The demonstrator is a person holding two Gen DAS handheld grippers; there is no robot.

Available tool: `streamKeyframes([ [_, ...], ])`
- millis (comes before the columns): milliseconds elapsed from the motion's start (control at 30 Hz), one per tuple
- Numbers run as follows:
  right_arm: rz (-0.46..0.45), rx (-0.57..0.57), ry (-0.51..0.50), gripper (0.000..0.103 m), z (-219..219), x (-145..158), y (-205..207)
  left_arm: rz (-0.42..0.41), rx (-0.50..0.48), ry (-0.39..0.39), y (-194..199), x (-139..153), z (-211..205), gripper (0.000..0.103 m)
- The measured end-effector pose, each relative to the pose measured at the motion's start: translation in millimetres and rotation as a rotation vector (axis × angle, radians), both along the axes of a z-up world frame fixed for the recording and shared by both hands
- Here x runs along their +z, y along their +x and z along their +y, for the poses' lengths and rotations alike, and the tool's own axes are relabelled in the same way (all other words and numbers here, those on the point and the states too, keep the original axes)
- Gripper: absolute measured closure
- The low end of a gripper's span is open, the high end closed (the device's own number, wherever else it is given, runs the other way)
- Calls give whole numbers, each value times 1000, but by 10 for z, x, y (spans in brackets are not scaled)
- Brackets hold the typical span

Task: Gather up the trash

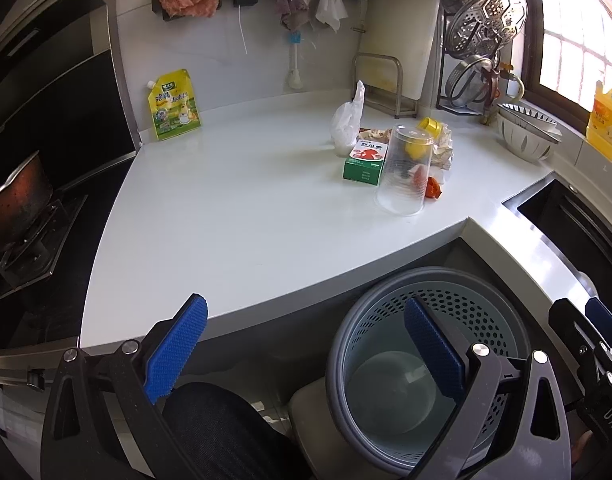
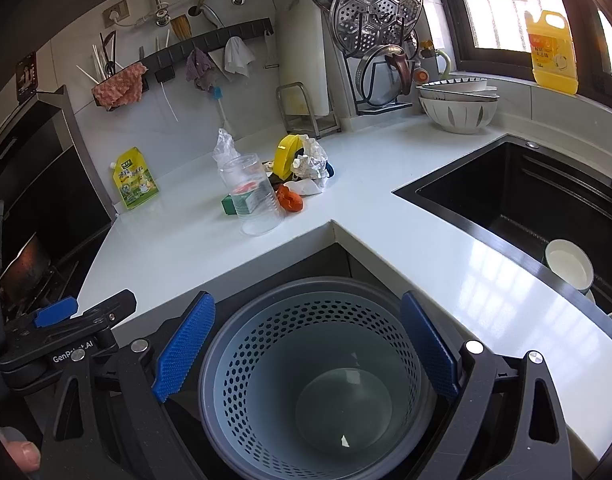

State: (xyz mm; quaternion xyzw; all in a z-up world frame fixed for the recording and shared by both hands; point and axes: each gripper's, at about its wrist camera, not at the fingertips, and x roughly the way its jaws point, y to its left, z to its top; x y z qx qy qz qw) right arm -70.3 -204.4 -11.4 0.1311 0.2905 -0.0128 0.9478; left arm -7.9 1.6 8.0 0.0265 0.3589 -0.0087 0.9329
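Right wrist view: fingers (image 2: 428,346) apart over perforated bin (image 2: 318,380), trash pile (image 2: 290,176) well apart on worktop (image 2: 386,184); left gripper (image 1: 306,344) likewise spread, empty, ready for collecting.

Kitchen corner: what stands around on the white countertop (image 2: 386,168) and walls.

A yellow seasoning pouch (image 1: 173,105) leans upright against the backsplash near the stove, where a dark pan (image 1: 18,200) sits on the burner. Cloths hang from a dark wall rail (image 2: 210,46) (one pink, one purple, one white). A metal rack (image 2: 380,60) holds a steamer plate and lids, stacked bowls (image 2: 458,102) just beside it. A yellow detergent jug (image 2: 552,54) stands on the windowsill; a pale bowl (image 2: 568,266) rests in the black sink (image 2: 526,200).
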Motion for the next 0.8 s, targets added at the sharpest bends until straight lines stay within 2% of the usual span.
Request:
streamKeyframes([
  [800,-11,20,20,13,-33,-11,-21,-12,-2,8,-57,-19,7,6],
])
